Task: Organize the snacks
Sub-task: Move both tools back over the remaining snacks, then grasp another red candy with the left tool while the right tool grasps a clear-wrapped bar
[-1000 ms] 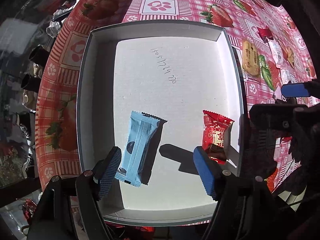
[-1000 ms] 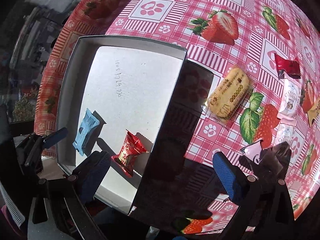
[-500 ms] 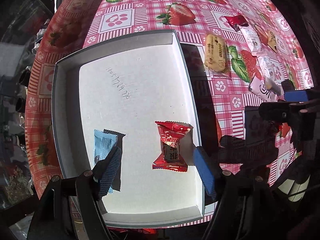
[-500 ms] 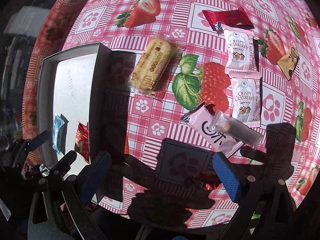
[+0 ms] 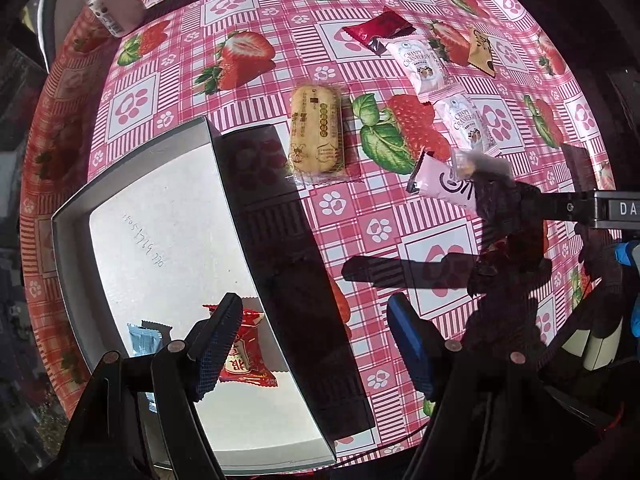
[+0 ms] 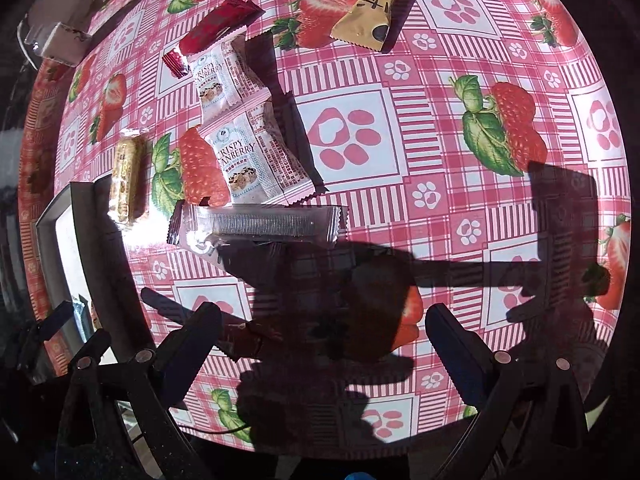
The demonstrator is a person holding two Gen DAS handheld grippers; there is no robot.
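Half the blue packet (image 5: 145,339) behind left tool (image 5: 316,344).

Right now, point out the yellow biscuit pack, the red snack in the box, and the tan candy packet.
yellow biscuit pack (image 5: 317,132), left wrist view, middle of its printed face.
red snack (image 5: 246,354), left wrist view, its printed front.
tan candy packet (image 6: 370,14), right wrist view, centre of wrapper.
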